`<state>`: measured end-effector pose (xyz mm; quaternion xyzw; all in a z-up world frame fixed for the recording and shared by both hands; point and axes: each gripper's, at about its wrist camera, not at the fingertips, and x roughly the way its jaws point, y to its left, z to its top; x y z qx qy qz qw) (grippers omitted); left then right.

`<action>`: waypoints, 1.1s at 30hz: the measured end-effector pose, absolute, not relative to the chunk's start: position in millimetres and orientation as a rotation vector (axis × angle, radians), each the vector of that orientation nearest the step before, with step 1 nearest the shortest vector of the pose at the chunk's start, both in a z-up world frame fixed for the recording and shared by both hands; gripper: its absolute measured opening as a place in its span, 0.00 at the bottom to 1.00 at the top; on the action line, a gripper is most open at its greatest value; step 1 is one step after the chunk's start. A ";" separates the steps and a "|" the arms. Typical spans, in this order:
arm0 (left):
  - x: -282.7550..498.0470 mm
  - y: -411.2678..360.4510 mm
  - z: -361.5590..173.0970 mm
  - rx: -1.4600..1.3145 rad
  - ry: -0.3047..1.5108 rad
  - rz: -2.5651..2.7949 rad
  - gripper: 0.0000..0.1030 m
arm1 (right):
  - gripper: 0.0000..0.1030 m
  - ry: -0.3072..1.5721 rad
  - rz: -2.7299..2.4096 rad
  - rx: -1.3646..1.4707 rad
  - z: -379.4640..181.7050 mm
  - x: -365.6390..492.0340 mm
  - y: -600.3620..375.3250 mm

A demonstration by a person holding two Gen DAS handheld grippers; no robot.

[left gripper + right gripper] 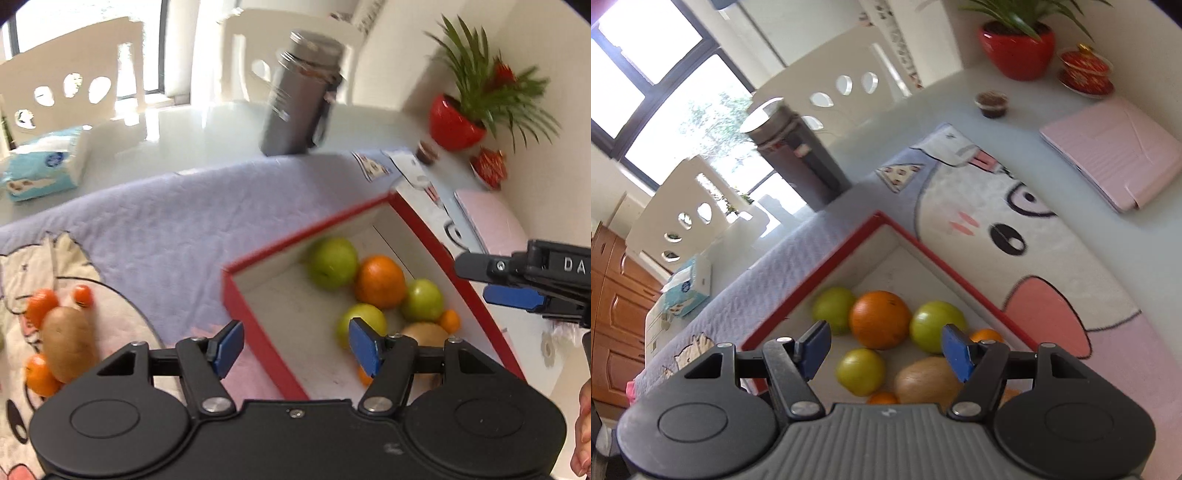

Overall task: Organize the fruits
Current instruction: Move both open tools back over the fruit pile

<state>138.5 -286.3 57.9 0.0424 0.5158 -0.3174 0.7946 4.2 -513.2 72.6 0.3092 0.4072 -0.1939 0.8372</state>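
On the quilted cartoon mat point(155, 229), both the left gripper point(295, 345) and the right gripper point(886, 349) hung released and empty over the red box point(258, 332), so the round potato point(68, 341) and mandarins point(40, 373) left outside could roll if nudged.

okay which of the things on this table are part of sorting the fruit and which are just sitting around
Part of the job: red box, green apples, big orange, kiwi, loose tangerines and brown fruit on the blanket.

Just lying about: tissue pack, grey canister, potted plant, pink folder.

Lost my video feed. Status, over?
Left gripper open, empty; right gripper open, empty, over red box. Potato and small oranges still on blanket. Nothing blocking.
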 end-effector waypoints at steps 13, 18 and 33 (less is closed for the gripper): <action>192.0 -190.4 78.1 -0.003 1.063 -0.482 0.73 | 0.66 0.872 -0.286 0.524 106.6 75.8 -447.1; 210.9 -153.2 75.5 0.000 1.068 -0.381 0.73 | 0.66 0.879 -0.209 0.466 112.0 110.9 -411.0; 260.9 -49.3 33.4 -0.108 1.190 -0.176 0.74 | 0.66 1.008 -0.005 0.385 75.9 189.7 -322.6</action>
